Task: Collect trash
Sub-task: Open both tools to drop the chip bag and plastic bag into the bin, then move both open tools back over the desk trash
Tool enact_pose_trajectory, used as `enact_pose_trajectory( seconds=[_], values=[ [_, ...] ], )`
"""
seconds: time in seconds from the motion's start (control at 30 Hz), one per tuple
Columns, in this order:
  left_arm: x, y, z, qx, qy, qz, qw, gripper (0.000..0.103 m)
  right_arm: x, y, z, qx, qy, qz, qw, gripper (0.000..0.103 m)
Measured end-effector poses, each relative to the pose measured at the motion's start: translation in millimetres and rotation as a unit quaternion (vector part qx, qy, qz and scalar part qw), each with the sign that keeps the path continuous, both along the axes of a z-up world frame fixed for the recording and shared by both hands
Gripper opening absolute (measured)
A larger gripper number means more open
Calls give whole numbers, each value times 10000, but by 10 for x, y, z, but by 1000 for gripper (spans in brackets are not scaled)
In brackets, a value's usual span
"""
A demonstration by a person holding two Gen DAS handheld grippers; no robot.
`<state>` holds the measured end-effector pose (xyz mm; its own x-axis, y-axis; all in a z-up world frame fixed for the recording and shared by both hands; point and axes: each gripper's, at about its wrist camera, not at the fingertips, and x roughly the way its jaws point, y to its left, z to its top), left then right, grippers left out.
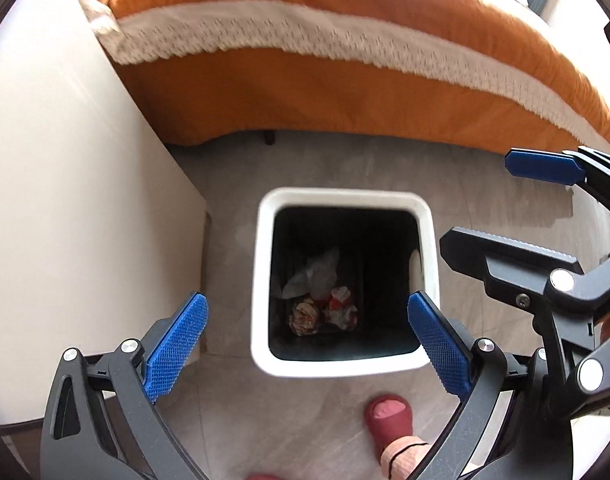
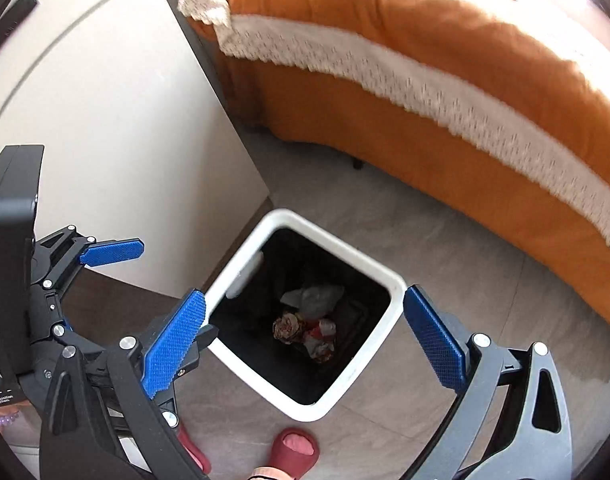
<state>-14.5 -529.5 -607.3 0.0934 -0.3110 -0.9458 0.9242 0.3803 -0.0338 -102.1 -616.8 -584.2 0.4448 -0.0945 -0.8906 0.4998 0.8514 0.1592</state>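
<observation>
We hold both grippers over a white bin (image 1: 345, 200) with a dark inside, pointing steeply down at it. Our left gripper (image 1: 305, 340) has its jaws spread wide, with nothing between the blue pads (image 1: 177, 344); the open mouth of the bin lies between and just beyond the two fingertips, its near rim level with them. Our right gripper (image 2: 305, 340) is likewise spread wide and empty, its blue pads (image 2: 173, 344) standing to either side of the bin, whose near corner falls between them. The trash lies at the bottom of the bin, well below both pairs of jaws: a crumpled brownish wad (image 1: 305, 316), a red and white crumpled wrapper (image 1: 341, 308) just beside it, and a pale grey scrap (image 1: 313, 272) beyond them. In the left wrist view the right gripper shows at the right edge, beside the bin. Beyond the jaws runs a bed with an orange cover (image 1: 345, 92) and a cream fringe. A white cabinet (image 1: 65, 160) stands to the left of the bin. Below the jaws, on the grey floor (image 2: 445, 260), we see a red slipper (image 2: 293, 452).
</observation>
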Motion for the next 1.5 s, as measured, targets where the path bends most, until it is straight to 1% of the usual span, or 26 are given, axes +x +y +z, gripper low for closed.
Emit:
enact_pose_trajectory(
  seconds=[0.07,0.2,0.3,0.37,0.47,0.53,0.57,0.6,0.63,0.67,0.73,0.83,0.9,0.93,1.03,1.1,1.17,1.23,1.27,1.33,1.37,1.47,1.5],
  values=[
    [17,-2,182,-97,-24,58,9999,98,6,25,196,-105,-61,21,9999,99],
    [48,1,655,-351,-148,175,9991,98,6,55,592,-226,-211,-36,9995,99],
    [45,75,1090,-579,-248,189,9978,98,-11,102,946,-344,-347,-83,9988,99],
    [36,119,1320,-702,-296,217,9969,98,-29,131,1172,-431,-429,-114,9981,99],
    [35,263,1731,-896,-385,285,9948,98,-66,218,1623,-565,-640,-143,9962,99],
    [47,353,2028,-1009,-375,376,9935,98,-82,269,1874,-651,-750,-141,9950,99],
    [53,412,2168,-1082,-393,434,9924,98,-88,317,2012,-687,-812,-129,9942,99],
    [59,500,2379,-1189,-423,539,9905,98,-90,379,2202,-709,-903,-99,9933,99],
    [68,545,2475,-1226,-424,581,9898,98,-97,413,2322,-728,-972,-75,9926,99],
    [70,636,2670,-1298,-445,660,9883,98,-93,456,2464,-770,-1060,-46,9914,99],
    [75,778,2933,-1420,-546,782,9853,98,-73,584,2800,-917,-1261,90,9877,99],
    [102,1027,3330,-1563,-750,1011,9797,98,-18,750,3170,-1123,-1531,248,9815,99],
    [133,1238,3586,-1668,-861,1246,9743,98,49,883,3437,-1212,-1717,388,9769,99],
    [156,1309,3674,-1684,-919,1332,9723,98,76,949,3539,-1240,-1807,440,9747,99],
    [233,1622,3993,-1799,-1147,1657,9628,98,170,1162,3842,-1255,-2105,696,9670,99],
    [289,1840,4199,-1842,-1349,1890,9551,98,251,1341,4021,-1338,-2294,918,9597,99],
    [356,2051,4377,-1870,-1472,2065,9491,98,338,1523,4198,-1382,-2460,1175,9521,99],
    [420,2284,4559,-1897,-1663,2286,9403,98,411,1712,4349,-1437,-2606,1389,9445,99],
    [443,2373,4619,-1896,-1720,2365,9373,98,459,1803,4422,-1429,-2669,1506,9411,99],
    [502,2625,4769,-1927,-1854,2588,9282,98,577,2027,4561,-1431,-2837,1756,9318,99],
    [535,2786,4850,-1949,-1913,2738,9222,98,630,2114,4600,-1425,-2880,1842,9289,99],
    [633,3131,4997,-1939,-2007,3040,9109,98,816,2425,4738,-1372,-3012,2178,9182,99],
    [665,3293,5044,-1927,-2068,3165,9055,98,877,2551,4780,-1346,-3061,2306,9138,99]
  ],
)
